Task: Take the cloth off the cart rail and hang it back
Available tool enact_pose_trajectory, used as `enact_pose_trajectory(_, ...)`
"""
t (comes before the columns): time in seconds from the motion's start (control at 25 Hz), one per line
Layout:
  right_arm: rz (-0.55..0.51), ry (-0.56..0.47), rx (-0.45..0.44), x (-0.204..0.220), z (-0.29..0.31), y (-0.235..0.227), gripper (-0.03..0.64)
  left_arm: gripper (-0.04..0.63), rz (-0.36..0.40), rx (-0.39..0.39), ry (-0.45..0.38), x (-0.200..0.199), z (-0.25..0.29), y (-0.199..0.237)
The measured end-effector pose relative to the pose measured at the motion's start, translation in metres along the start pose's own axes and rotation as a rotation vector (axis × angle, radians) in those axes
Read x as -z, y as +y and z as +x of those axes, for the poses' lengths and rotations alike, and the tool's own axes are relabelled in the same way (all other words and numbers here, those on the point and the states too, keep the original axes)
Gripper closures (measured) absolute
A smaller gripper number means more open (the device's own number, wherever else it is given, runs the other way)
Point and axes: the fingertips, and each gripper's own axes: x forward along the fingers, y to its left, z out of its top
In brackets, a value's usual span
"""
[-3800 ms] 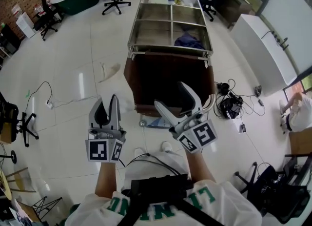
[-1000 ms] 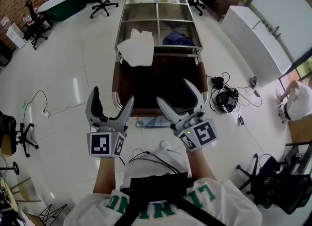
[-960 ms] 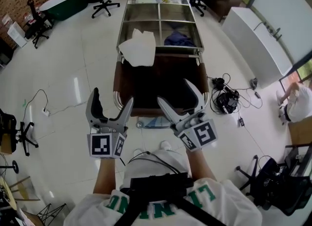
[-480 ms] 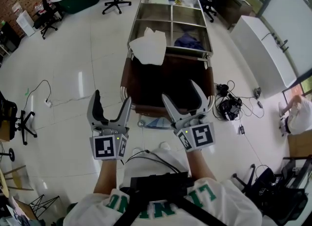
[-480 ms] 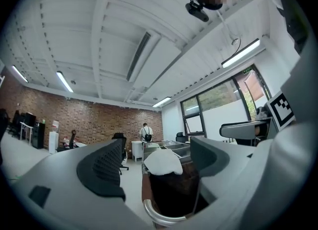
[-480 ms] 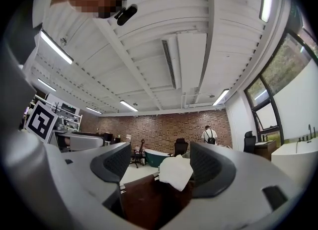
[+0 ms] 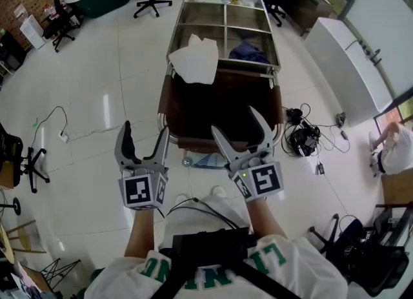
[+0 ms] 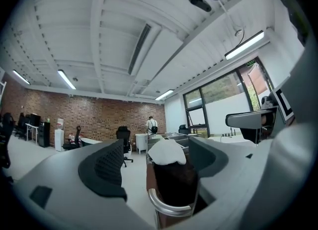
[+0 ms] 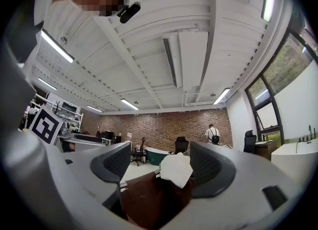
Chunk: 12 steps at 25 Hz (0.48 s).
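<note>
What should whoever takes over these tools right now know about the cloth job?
Left tool: nothing between the jaws, which are closing; held short of the cart.
Right tool: open and empty, also short of the cart.
White cloth: draped over the cart rail at its left end, touching neither tool.
Done: the cloth was off the rail a few seconds ago and now hangs on it again.
Left: probably nothing; at most check that the drape sits securely.
</note>
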Motion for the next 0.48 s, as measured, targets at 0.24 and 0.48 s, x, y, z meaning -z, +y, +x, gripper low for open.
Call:
enact_pose_trajectory(0.24, -0.001, 0.005, 0.007, -0.0006, -0.0038, -0.0014, 0.238, 0.202, 0.005, 0.014, 0.012, 0.0017, -0.0002, -0.0028)
enact_pose_trajectory(0.48, 0.005, 0.008, -0.002, 0.0035, -0.0044, 0.0013, 0.238, 0.202, -0.004, 0.026, 0.018, 0.0063, -0.0008, -0.006)
